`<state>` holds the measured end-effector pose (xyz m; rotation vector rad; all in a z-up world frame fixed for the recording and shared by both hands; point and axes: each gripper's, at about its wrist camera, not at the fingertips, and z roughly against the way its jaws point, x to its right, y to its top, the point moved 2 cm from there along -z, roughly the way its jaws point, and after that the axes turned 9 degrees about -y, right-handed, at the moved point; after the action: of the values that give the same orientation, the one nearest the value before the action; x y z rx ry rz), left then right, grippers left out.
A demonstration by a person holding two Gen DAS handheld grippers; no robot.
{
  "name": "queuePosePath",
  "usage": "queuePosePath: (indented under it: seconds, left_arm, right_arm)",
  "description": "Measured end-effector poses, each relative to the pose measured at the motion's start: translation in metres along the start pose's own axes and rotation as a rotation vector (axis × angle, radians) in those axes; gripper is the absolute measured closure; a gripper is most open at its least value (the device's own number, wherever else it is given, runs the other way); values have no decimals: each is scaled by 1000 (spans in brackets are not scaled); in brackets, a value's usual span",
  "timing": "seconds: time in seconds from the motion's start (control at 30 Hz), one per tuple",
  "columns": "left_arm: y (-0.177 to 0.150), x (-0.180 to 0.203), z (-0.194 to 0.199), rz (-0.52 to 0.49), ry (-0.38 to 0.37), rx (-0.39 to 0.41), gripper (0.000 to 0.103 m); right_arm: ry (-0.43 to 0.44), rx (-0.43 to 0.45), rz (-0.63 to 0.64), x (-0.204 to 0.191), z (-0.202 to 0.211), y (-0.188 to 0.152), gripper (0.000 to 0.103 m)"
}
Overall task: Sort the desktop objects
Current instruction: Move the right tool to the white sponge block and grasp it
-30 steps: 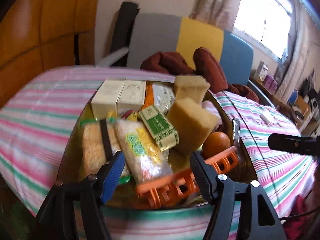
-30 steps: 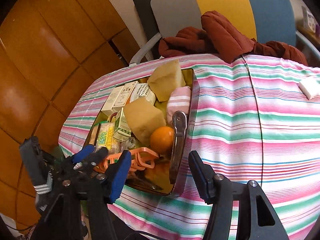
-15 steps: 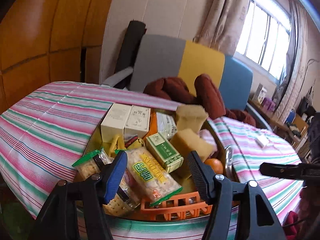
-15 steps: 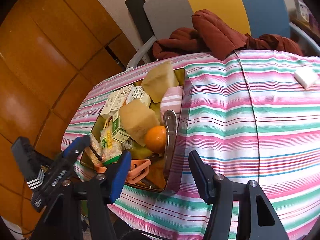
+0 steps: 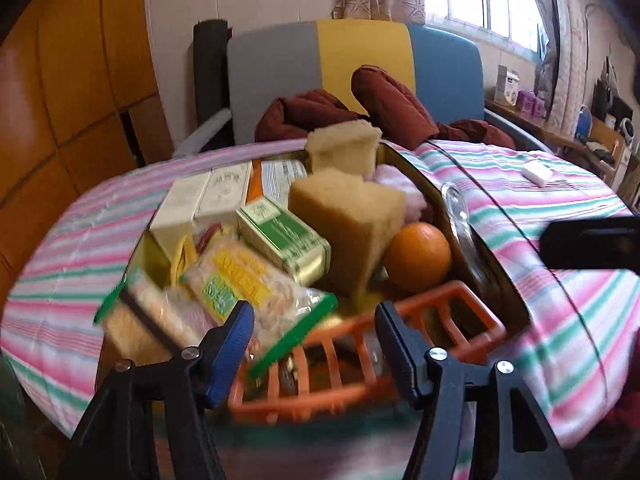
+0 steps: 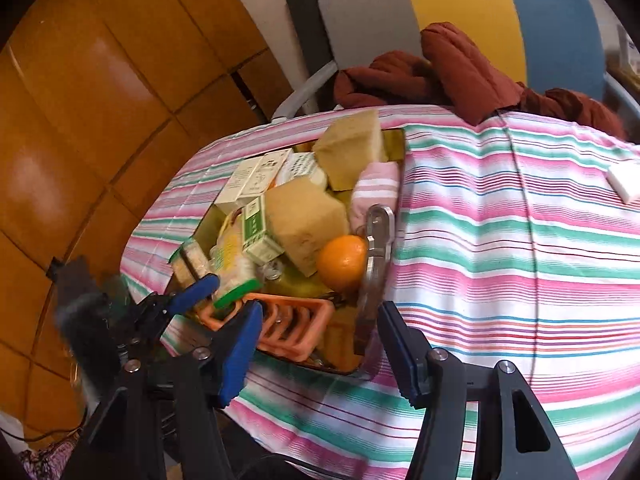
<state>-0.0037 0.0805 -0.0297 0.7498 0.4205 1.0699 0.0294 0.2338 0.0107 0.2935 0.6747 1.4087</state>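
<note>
A brown tray on the striped table holds many objects: two tan sponges, an orange, a green box, cream boxes, cracker packs, an orange plastic rack and a metal tool. My left gripper is open and empty, just above the tray's near end over the rack. My right gripper is open and empty at the tray's near right corner. The orange and rack also show in the right wrist view.
A white block lies on the striped tablecloth far right. A grey, yellow and blue chair with a dark red garment stands behind the table. Wooden panels are at left.
Both grippers moved in closer to the tray's near end after pulling back half a second ago. Both stay open. The tray's objects have not moved.
</note>
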Motion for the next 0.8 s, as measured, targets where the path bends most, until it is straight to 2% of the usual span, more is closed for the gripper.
queuePosePath:
  seconds: [0.07, 0.13, 0.23, 0.43, 0.57, 0.8]
  left_arm:
    - [9, -6, 0, 66, -38, 6, 41]
    - [11, -13, 13, 142, -122, 77, 39]
    - [10, -22, 31, 195, -94, 145, 36]
    - [4, -25, 40, 283, -143, 161, 36]
    - [10, -11, 42, 248, -181, 163, 35]
    - [29, 39, 42, 123, -285, 165, 35]
  right_arm:
    - [-7, 7, -24, 9, 4, 0, 42]
    - [-5, 13, -51, 19, 9, 0, 42]
    - [-17, 30, -101, 39, 15, 0, 39]
    - [-37, 19, -225, 80, 12, -2, 36]
    - [-58, 17, -275, 103, 11, -5, 34]
    - [-130, 21, -379, 149, 9, -13, 34]
